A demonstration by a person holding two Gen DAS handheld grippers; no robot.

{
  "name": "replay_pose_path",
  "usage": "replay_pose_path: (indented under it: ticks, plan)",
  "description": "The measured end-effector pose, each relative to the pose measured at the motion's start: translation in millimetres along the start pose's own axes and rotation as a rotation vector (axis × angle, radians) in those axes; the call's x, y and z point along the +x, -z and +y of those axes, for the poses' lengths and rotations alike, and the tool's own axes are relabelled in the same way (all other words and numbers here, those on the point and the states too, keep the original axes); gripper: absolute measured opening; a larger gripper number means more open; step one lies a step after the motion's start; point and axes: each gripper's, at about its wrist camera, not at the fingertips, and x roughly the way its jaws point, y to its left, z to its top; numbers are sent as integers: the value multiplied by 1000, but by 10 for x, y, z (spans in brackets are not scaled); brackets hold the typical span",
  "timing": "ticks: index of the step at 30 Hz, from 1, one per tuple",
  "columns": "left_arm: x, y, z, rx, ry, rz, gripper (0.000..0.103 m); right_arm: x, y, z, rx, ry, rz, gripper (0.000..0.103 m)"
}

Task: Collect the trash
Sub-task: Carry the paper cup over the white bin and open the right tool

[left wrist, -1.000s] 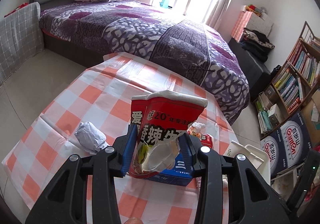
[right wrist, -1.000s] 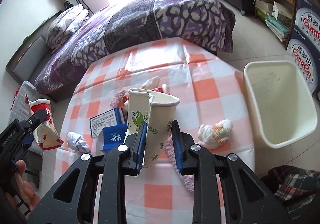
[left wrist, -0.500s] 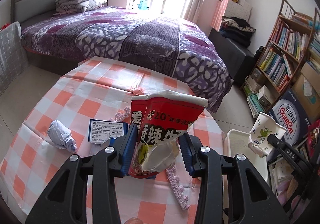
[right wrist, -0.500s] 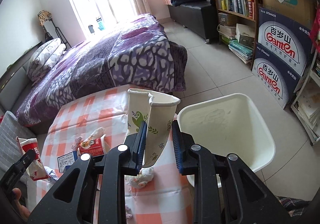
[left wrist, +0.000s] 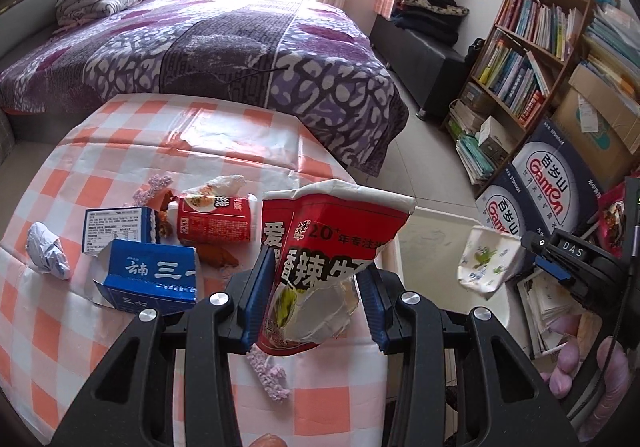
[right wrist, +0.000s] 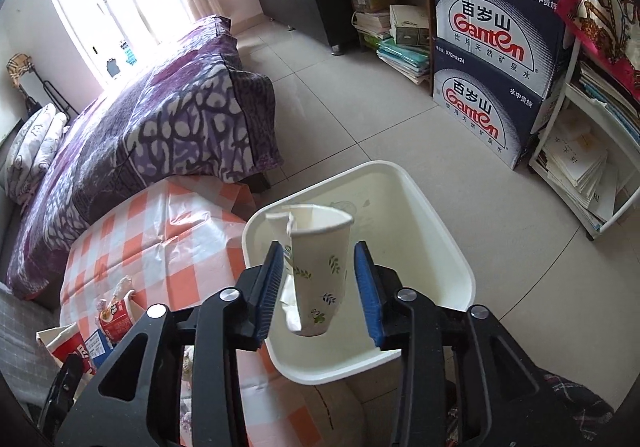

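My left gripper (left wrist: pixel 316 299) is shut on a red snack bag (left wrist: pixel 320 263) and holds it above the checked table's right edge, near the white bin (left wrist: pixel 416 231). My right gripper (right wrist: pixel 320 287) is open over the white bin (right wrist: pixel 440 247); a crushed paper cup (right wrist: pixel 318 267) with green leaves hangs between the spread blue pads, touching neither clearly. The cup (left wrist: pixel 486 261) and the right gripper also show at the right of the left wrist view. On the table (left wrist: pixel 100 175) lie a blue carton (left wrist: pixel 152 279), a red carton (left wrist: pixel 216 223) and a crumpled paper ball (left wrist: pixel 46 251).
A bed with a purple cover (left wrist: pixel 240 47) stands behind the table. A bookshelf (left wrist: pixel 532 47) and stacked water cartons (right wrist: pixel 492 87) stand to the right of the bin. A pink knitted strip (left wrist: pixel 268 375) lies near the table's front edge.
My right gripper has moved over the bin and its jaws have spread off the paper cup. My left gripper has carried the snack bag to the right, toward the bin.
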Motion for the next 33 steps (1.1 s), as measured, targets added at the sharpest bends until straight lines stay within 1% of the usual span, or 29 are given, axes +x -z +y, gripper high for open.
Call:
replay_pose_path:
  ticks: [1,3,7,11,14,17,18,20,21,23,24,25,29,31,33]
  plan:
    - [42,13,-82,1,14,10,41,-15,-23,-46,13,9,-8,60]
    - [127,13,-254,8,37,27,41,-39,-78,-158,39,22,-21,67]
    - [294,15,-585,19,78,66,41,-55,-196,-422,119,33,-24,73]
    - [466,-5,-862,28,109,106,41,-21,-282,-677,217,27,3,74]
    - [566,-30,-1042,38,131,130,42,2,-314,-811,267,21,16,74]
    - [660,-32,-1212,53,159,159,43,5,-334,-889,289,27,16,74]
    - [693,-30,-1265,57,168,168,46,7,-341,-912,295,28,16,74]
    - [736,-9,-1358,61,184,184,46,12,-352,-952,306,28,17,75]
    - [757,-1,-1400,63,189,190,49,15,-352,-965,310,27,18,75]
    - [781,11,-1442,64,197,197,55,18,-354,-987,312,28,20,76]
    - [780,15,-1448,62,197,197,62,22,-351,-989,311,29,21,76]
    - [775,19,-1443,59,197,193,65,21,-352,-990,310,29,22,76]
    - [766,18,-1320,48,178,191,66,40,-335,-939,294,23,27,77]
    - [756,23,-1222,47,153,191,70,62,-311,-864,267,16,33,78]
    - [766,37,-1104,47,120,194,70,87,-285,-761,226,9,42,79]
